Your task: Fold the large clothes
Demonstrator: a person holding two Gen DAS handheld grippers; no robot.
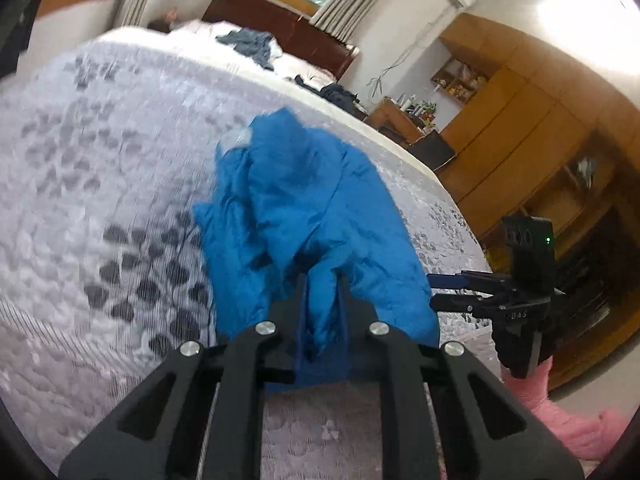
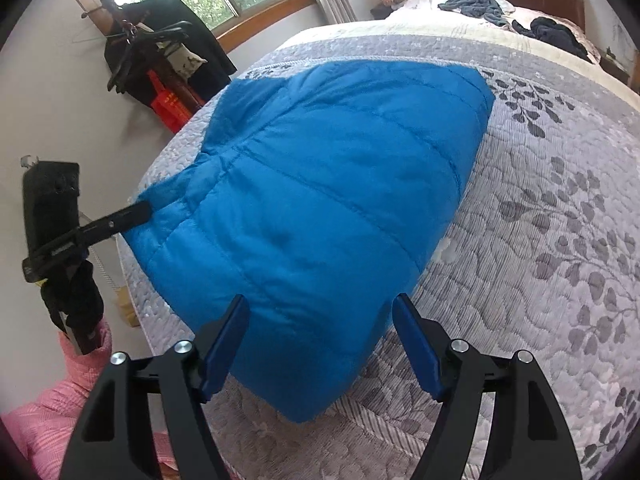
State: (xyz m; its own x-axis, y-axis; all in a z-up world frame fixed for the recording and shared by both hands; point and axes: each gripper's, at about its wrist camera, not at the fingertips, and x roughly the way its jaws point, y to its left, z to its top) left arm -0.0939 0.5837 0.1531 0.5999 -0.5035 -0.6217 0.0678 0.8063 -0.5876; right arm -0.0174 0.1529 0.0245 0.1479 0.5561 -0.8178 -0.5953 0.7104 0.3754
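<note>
Your left gripper (image 1: 322, 292) clamps bunched edge of blue quilted jacket (image 2: 332, 184). Your right gripper (image 2: 320, 344) jaws wide, jacket's near end between them, ungripped. Jacket lies on bedspread (image 2: 540, 240). Step looks like mid-fold. Next: close right jaws on near end, then carry both ends over together.

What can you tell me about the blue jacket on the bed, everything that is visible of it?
The blue jacket is bright blue, puffy, quilted with stitched lines across it, and looks like smooth, slightly shiny padded fabric. It lies on the grey leaf-patterned bedspread near the bed's edge, partly bunched. The left claw is shut on a fold of it, lifting that edge. The right claw is open, its fingers straddling the near end without gripping.
</note>
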